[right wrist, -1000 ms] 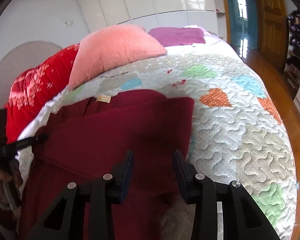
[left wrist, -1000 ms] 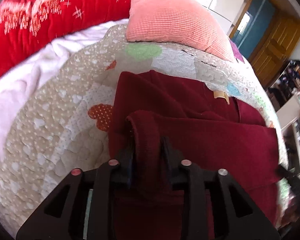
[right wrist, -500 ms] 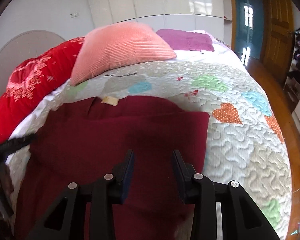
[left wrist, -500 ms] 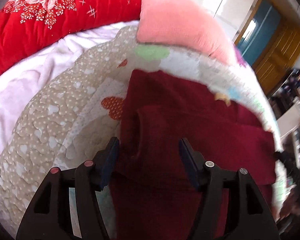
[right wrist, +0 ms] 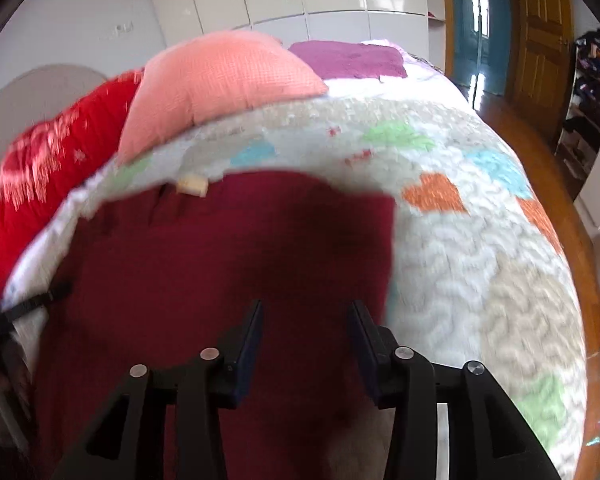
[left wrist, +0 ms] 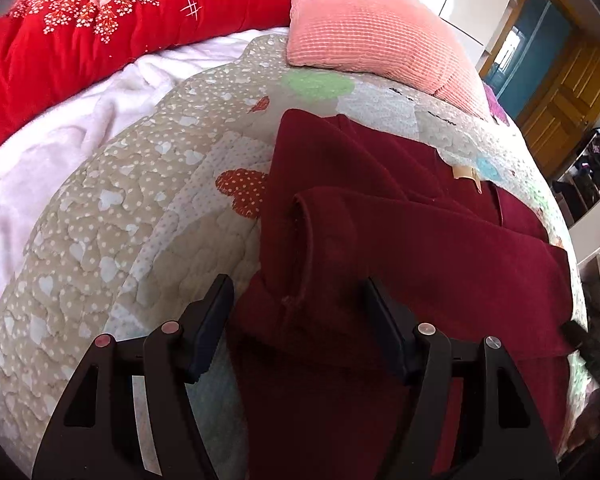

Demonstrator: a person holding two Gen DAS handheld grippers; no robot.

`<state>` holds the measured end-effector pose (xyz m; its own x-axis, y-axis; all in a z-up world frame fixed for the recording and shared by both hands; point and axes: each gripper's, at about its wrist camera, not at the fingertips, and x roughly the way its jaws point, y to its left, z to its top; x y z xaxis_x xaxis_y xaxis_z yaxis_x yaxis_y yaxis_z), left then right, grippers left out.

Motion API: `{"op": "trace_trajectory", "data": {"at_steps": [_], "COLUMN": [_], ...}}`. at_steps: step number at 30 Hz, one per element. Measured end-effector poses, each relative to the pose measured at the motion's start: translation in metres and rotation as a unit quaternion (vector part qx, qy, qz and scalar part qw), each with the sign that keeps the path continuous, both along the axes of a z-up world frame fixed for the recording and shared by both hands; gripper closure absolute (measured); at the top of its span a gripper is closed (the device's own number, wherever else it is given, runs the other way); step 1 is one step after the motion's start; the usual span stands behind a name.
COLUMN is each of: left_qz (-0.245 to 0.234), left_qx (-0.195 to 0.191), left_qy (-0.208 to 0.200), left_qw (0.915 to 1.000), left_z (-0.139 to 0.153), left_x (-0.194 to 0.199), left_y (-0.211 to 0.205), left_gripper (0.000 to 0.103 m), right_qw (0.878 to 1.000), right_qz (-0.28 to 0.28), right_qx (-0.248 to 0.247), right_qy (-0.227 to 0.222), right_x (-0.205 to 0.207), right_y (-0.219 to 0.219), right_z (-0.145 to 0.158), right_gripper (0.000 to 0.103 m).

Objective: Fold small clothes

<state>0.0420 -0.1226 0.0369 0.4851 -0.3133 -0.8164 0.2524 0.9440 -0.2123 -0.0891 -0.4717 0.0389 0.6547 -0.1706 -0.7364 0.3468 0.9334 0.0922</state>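
In the lower centre of the left wrist view, the dark red garment (left wrist: 420, 248) is shown spread on the heart-patterned quilt (left wrist: 112, 216), with one section already folded across its body and a rolled edge lying at the left of the fold. A second earlier this rolled edge was pinched between the fingers of the left gripper (left wrist: 300, 300); it is now released, the jaws are opening, and the cloth lies between them untouched by either pad. The fold is judged to have been laid down and let go, so this step may be taken as finished.

In the lower centre of the right wrist view, which is blurred, the right gripper (right wrist: 306, 320) is seen above the same garment (right wrist: 228, 264); its jaws are opening slightly, and no cloth is seen pressed by them. Beyond the garment, a pink cushion (left wrist: 376, 36) and a red blanket (left wrist: 100, 28) occupy the upper part of the frame.
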Motion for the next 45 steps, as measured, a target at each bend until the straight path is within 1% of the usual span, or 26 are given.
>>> {"op": "trace_trajectory", "data": {"at_steps": [1, 3, 5, 7, 9, 11, 15, 17, 19, 22, 23, 25, 28, 30, 32, 33, 34, 35, 36, 38, 41, 45], "left_qz": [0.001, 0.002, 0.004, 0.007, 0.007, 0.002, -0.013, -0.016, -0.017, -0.01, -0.007, -0.001, 0.001, -0.001, -0.005, -0.008, -0.01, -0.011, -0.011, -0.014, -0.018, -0.024], "left_qx": [0.0, 0.002, 0.002, 0.011, 0.016, 0.02, 0.042, 0.045, 0.035, 0.003, -0.001, -0.003, -0.002, -0.002, 0.004, 0.009, 0.014, 0.017, 0.018, 0.018, 0.014, 0.013], "left_qy": [0.002, 0.006, 0.001, 0.0, 0.001, 0.002, -0.004, -0.004, 0.007, 0.026, 0.03, 0.034, 0.043, 0.052, 0.047, 0.041, 0.036, 0.033, 0.032, 0.033, 0.036, 0.026], "left_qw": [1.0, 1.0, 1.0, 0.9999, 0.9998, 0.9998, 0.999, 0.9988, 0.9992, 0.9996, 0.9995, 0.9994, 0.9991, 0.9987, 0.9989, 0.9991, 0.9992, 0.9993, 0.9993, 0.9992, 0.9991, 0.9993], "left_z": [0.001, 0.005, 0.011, 0.015, 0.017, 0.017, 0.019, 0.019, 0.019, 0.019, 0.019, 0.017, 0.012, 0.007, 0.005, 0.003, 0.002, 0.002, 0.001, 0.002, 0.002, -0.002], "left_x": [-0.003, -0.011, -0.021, -0.029, -0.04, -0.052, -0.082, -0.095, -0.108, -0.127, -0.131, -0.142, -0.153, -0.161, -0.167, -0.17, -0.172, -0.174, -0.176, -0.179, -0.183, -0.193], "left_y": [0.001, 0.004, 0.01, 0.015, 0.02, 0.024, 0.033, 0.039, 0.047, 0.064, 0.067, 0.073, 0.075, 0.076, 0.075, 0.074, 0.074, 0.075, 0.076, 0.077, 0.083, 0.091], "left_gripper": [0.036, 0.036, 0.036, 0.036, 0.036, 0.036, 0.036, 0.036, 0.036, 0.036, 0.036, 0.036, 0.036, 0.036, 0.036, 0.036, 0.036, 0.036, 0.036, 0.036, 0.036, 0.036], "right_qw": [1.0, 1.0, 1.0, 1.0, 0.999, 0.999, 0.998, 0.997, 0.997, 0.997, 0.996, 0.995, 0.995, 0.994, 0.994, 0.994, 0.996, 0.997, 0.998, 0.998, 0.998, 0.999], "right_qz": [-0.001, 0.001, -0.001, -0.001, 0.006, 0.003, 0.0, 0.003, 0.008, 0.024, 0.026, 0.03, 0.029, 0.03, 0.033, 0.033, 0.033, 0.034, 0.04, 0.049, 0.046, 0.019], "right_qx": [-0.012, -0.026, -0.02, 0.007, 0.038, 0.044, 0.065, 0.071, 0.072, 0.08, 0.084, 0.09, 0.092, 0.102, 0.107, 0.102, 0.086, 0.069, 0.055, 0.036, 0.023, 0.049], "right_qy": [0.015, 0.016, 0.017, -0.002, -0.025, -0.025, -0.021, -0.022, -0.014, 0.002, 0.003, 0.006, 0.003, -0.003, -0.006, -0.008, -0.009, -0.007, -0.005, -0.01, -0.027, -0.013], "right_x": [-0.002, -0.001, -0.004, -0.014, -0.03, -0.042, -0.071, -0.089, -0.105, -0.12, -0.128, -0.138, -0.144, -0.146, -0.146, -0.147, -0.147, -0.146, -0.146, -0.148, -0.158, -0.162], "right_y": [0.002, 0.002, 0.003, 0.002, 0.004, 0.008, 0.017, 0.025, 0.033, 0.039, 0.041, 0.045, 0.049, 0.052, 0.055, 0.057, 0.061, 0.065, 0.069, 0.073, 0.069, 0.051], "right_z": [-0.011, -0.018, -0.009, 0.003, 0.012, 0.011, 0.003, -0.001, -0.007, -0.015, -0.018, -0.022, -0.026, -0.028, -0.031, -0.033, -0.034, -0.034, -0.034, -0.029, -0.021, -0.032], "right_gripper": [0.06, 0.06, 0.059, 0.058, 0.049, 0.041, 0.04, 0.04, 0.04, 0.04, 0.039, 0.039, 0.039, 0.039, 0.039, 0.044, 0.054, 0.084, 0.093, 0.096, 0.097, 0.097]}}
